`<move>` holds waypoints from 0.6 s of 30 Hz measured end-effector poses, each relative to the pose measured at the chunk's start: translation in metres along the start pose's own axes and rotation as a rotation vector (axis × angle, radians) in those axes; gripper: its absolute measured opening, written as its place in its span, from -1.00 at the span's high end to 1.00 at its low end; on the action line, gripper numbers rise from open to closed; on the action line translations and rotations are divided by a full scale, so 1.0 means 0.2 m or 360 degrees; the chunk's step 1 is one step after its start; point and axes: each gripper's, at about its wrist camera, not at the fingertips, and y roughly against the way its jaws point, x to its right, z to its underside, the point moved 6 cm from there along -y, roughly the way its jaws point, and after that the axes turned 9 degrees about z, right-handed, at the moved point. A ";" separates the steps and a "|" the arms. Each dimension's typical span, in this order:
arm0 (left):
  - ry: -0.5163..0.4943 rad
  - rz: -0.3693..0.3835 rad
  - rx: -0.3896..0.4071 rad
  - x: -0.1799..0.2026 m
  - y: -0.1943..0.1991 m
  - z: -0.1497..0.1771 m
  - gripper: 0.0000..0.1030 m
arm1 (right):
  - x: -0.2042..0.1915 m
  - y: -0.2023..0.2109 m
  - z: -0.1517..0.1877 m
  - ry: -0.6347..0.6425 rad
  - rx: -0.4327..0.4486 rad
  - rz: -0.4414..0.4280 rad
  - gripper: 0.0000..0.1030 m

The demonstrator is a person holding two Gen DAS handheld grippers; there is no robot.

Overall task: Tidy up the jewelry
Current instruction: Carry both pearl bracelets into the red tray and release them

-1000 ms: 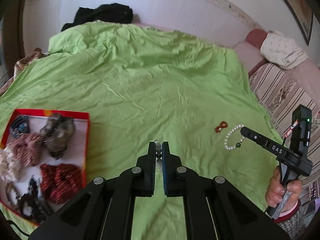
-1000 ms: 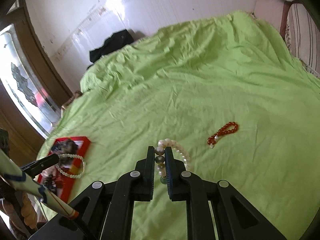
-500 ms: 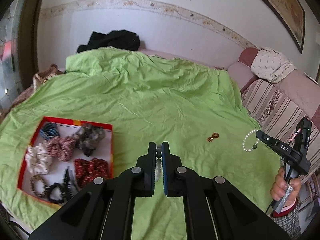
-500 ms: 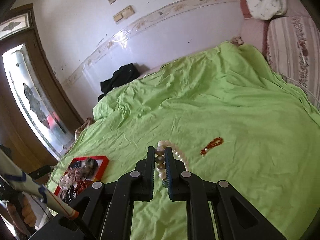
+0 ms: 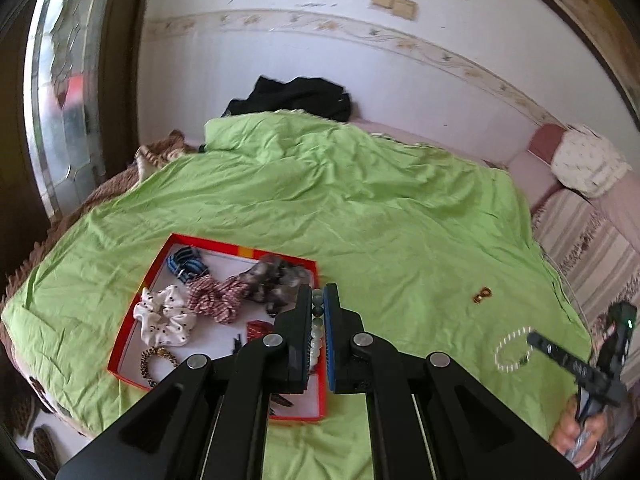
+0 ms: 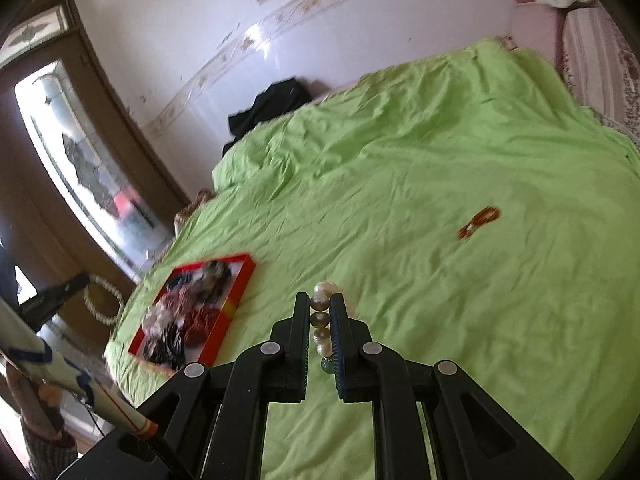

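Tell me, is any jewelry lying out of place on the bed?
Yes. A small red bead bracelet lies alone on the green sheet, far from the red tray. Each gripper already holds a bead bracelet.

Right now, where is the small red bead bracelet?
The red bead bracelet lies loose on the green bedspread, right of centre in the right wrist view, far from the red tray at left.

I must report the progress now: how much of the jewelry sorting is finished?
Done: the red box already holds scrunchies and hair ties. In hand: the left gripper is shut on a pale bead bracelet above the box, and the right gripper is shut on a pearl bracelet. Left: both bracelets are not yet put down, and a red bracelet lies on the green sheet.
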 end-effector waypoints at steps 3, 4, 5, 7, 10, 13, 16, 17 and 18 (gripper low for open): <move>0.0042 -0.0022 0.0006 -0.11 -0.06 -0.02 0.90 | -0.09 -0.04 0.02 0.0078 -0.0040 0.0027 0.79; 0.0055 -0.0027 0.0012 -0.14 -0.08 -0.02 0.90 | -0.13 -0.05 0.02 0.0100 -0.0052 0.0030 0.79; 0.0065 -0.0027 0.0015 -0.17 -0.09 -0.02 0.90 | -0.17 -0.07 0.01 0.0125 -0.0067 0.0029 0.79; 0.0090 -0.0027 0.0014 -0.24 -0.13 0.00 0.90 | -0.23 -0.10 0.00 0.0152 -0.0085 0.0025 0.79; 0.0139 -0.0024 -0.0007 -0.36 -0.19 0.04 0.90 | -0.35 -0.18 -0.02 0.0182 -0.0132 -0.0002 0.79; 0.0213 -0.0008 -0.0045 -0.48 -0.25 0.11 0.90 | -0.47 -0.27 -0.04 0.0220 -0.0167 -0.0025 0.79; 0.0282 -0.0020 -0.0074 -0.62 -0.31 0.17 0.90 | -0.64 -0.39 -0.04 0.0276 -0.0215 -0.0056 0.79; 0.0298 -0.0017 -0.0080 -0.65 -0.32 0.18 0.90 | -0.69 -0.42 -0.04 0.0295 -0.0225 -0.0065 0.79; 0.0317 -0.0011 -0.0089 -0.68 -0.33 0.19 0.90 | -0.74 -0.44 -0.04 0.0314 -0.0235 -0.0075 0.79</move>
